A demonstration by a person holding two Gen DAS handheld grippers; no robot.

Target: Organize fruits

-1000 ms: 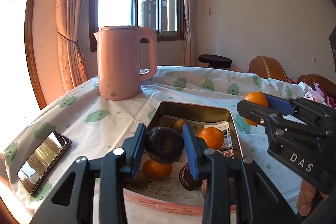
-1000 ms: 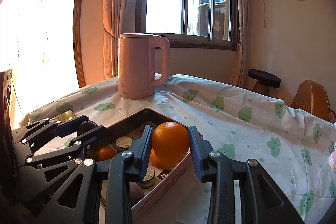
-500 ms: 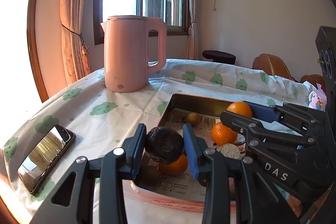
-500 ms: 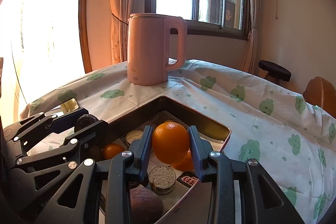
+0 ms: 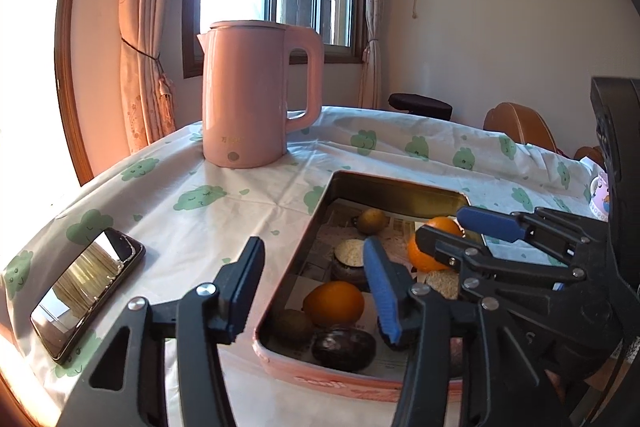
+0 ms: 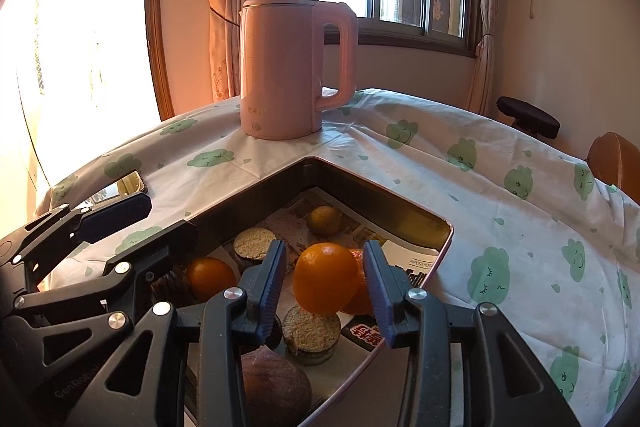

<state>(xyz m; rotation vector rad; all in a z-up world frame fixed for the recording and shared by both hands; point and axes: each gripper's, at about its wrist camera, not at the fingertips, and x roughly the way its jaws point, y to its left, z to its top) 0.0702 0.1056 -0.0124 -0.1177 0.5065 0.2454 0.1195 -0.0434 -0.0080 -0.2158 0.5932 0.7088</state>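
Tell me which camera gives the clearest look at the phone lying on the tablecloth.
The left wrist view. There the phone lies in full at the lower left, its screen reflecting the room. The right wrist view shows only one corner of the phone, at the far left behind the left gripper, whose jaws are opening.

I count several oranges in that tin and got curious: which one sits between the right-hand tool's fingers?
The big orange between the right gripper fingers, whose jaws are opening, perched above a cut fruit half. The other orange lies apart, beside the left gripper.
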